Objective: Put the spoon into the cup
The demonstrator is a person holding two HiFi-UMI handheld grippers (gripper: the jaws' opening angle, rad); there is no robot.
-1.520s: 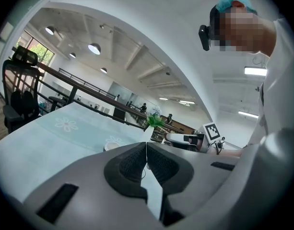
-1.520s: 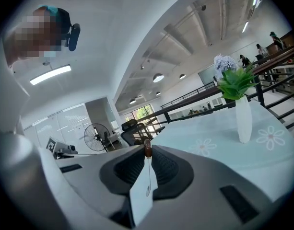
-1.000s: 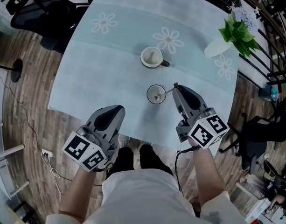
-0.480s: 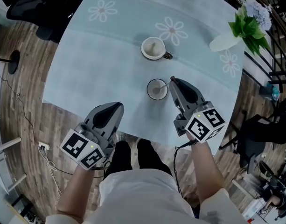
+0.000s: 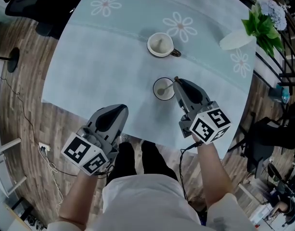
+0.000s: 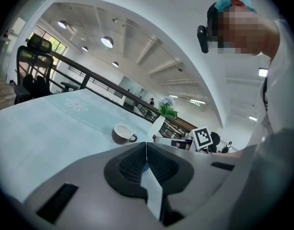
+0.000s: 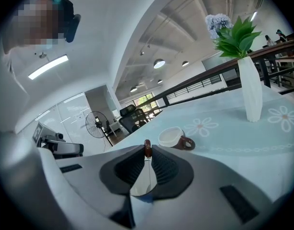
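Observation:
A small white cup (image 5: 163, 88) stands on the pale blue tablecloth near its front edge. The spoon (image 5: 166, 87) leans in this cup, its bowl inside and its handle slanting up to the right. My right gripper (image 5: 176, 80) is shut on the handle's brown end (image 7: 147, 148), just right of the cup's rim. Over the table's front edge, lower left of the cup, my left gripper (image 5: 122, 109) is shut and holds nothing; its jaws (image 6: 146, 146) meet flat.
A second cup (image 5: 160, 44) with a brown handle stands farther back; it also shows as a brown mug (image 7: 172, 137) (image 6: 123, 132). At the back right is a white vase (image 5: 234, 40) with green leaves (image 7: 250, 92). Office chairs (image 5: 36, 4) stand beyond the table.
My right gripper, still holding the spoon, has come a little closer to the near cup, so the handle stands steeper. The left gripper has kept its place.

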